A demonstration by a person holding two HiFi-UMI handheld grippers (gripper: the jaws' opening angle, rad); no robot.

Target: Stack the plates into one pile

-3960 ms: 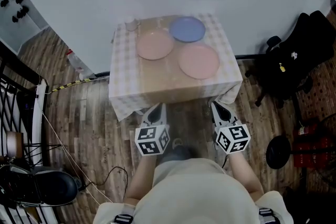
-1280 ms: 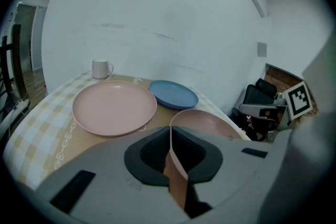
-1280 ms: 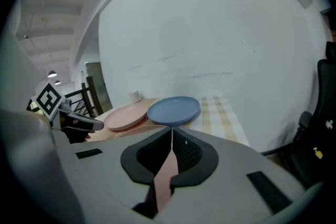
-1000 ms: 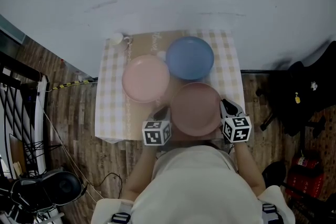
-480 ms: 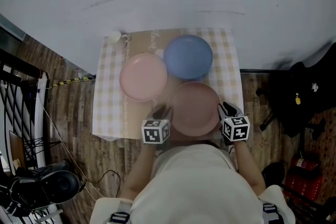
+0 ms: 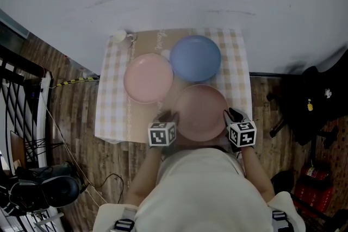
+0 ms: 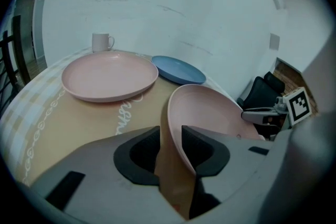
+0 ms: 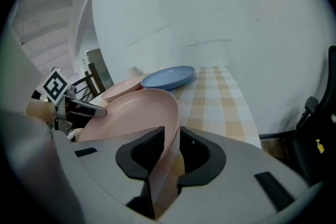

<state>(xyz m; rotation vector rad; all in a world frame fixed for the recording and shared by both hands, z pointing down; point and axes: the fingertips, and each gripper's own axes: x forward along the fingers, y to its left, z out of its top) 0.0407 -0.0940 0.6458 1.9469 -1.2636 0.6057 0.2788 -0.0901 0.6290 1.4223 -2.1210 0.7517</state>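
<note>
Three plates lie on the checked table [image 6: 111, 111]: a pink plate [image 6: 148, 77] at the left, a blue plate [image 6: 195, 58] at the back, and a near pink plate [image 6: 201, 112] at the front edge. My left gripper [image 6: 167, 116] is at the near plate's left rim and my right gripper [image 6: 231, 114] is at its right rim. In the left gripper view the rim [image 7: 176, 113] passes between the left gripper's [image 7: 170, 136] jaws with a gap beside it. The right gripper [image 8: 172, 139] straddles the rim [image 8: 170, 113] likewise. Both pairs of jaws have just been opening.
A white mug [image 6: 120, 37] stands at the table's back left corner. A pale wall runs behind the table. Wooden floor, a dark chair [image 6: 312, 100] at the right and metal racks [image 6: 16, 100] at the left surround it.
Four seconds ago both grippers hung in front of the table. Over the last second they sank a little at the near pink plate's two sides. The plates have not shifted.
</note>
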